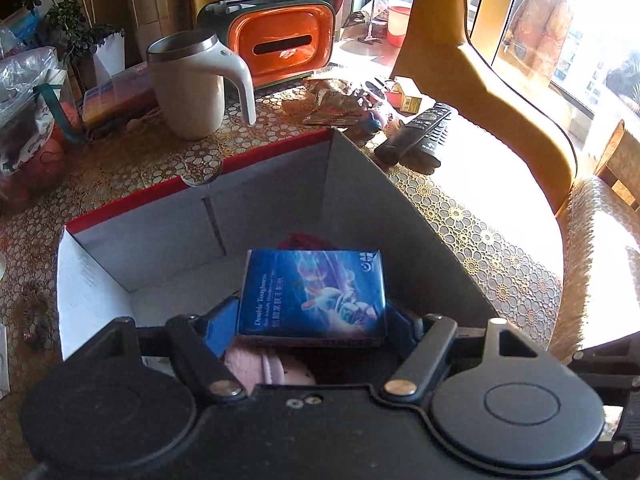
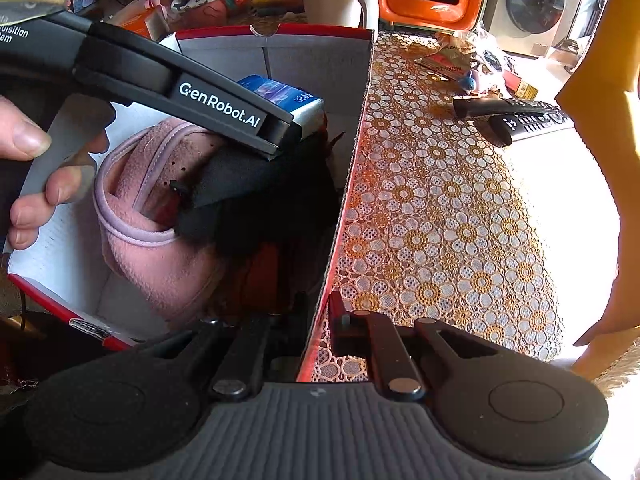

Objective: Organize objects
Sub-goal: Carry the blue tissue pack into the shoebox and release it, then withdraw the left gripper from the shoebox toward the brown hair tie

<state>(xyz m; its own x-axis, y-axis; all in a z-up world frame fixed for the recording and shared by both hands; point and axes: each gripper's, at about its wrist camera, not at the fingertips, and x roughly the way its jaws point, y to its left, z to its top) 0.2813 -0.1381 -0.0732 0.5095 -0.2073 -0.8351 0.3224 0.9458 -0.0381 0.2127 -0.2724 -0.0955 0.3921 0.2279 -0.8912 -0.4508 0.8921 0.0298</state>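
Lace-cloth table (image 2: 460,216), sunlit, w/ a red-rimmed box (image 1: 280,152) as the landmark for everything.

Nearest: left gripper (image 1: 312,320) is down inside the box, blue fingers (image 1: 220,324) clamped on the sides of a blue tissue pack (image 1: 316,296). Pack sits level, held just above a pink fleece item (image 2: 160,256) and dark stuff on the box floor; whether it touches them I can't tell. Right wrist view shows the same pack (image 2: 280,98) poking past the left tool's tip, toward the box's far wall.

Right gripper (image 2: 320,320) straddles the box's right wall (image 2: 352,184), one finger inside, one outside. It looks like it's steadying the wall, but the tips are hidden, so pinching or slack: can't tell.

Step in hand, my guess: set the pack in the box & let go. To do it well: lower until the pack rests on the fleece, keep it flat, open slowly so it doesn't tip off the soft pile, then lift straight up, clear of the walls. Keep the right tool steady on the wall so the box doesn't slide.

Beyond the box: mug (image 1: 192,84) just behind its far wall, orange case (image 1: 280,44) farther back, remotes (image 1: 420,136) off its far right corner.
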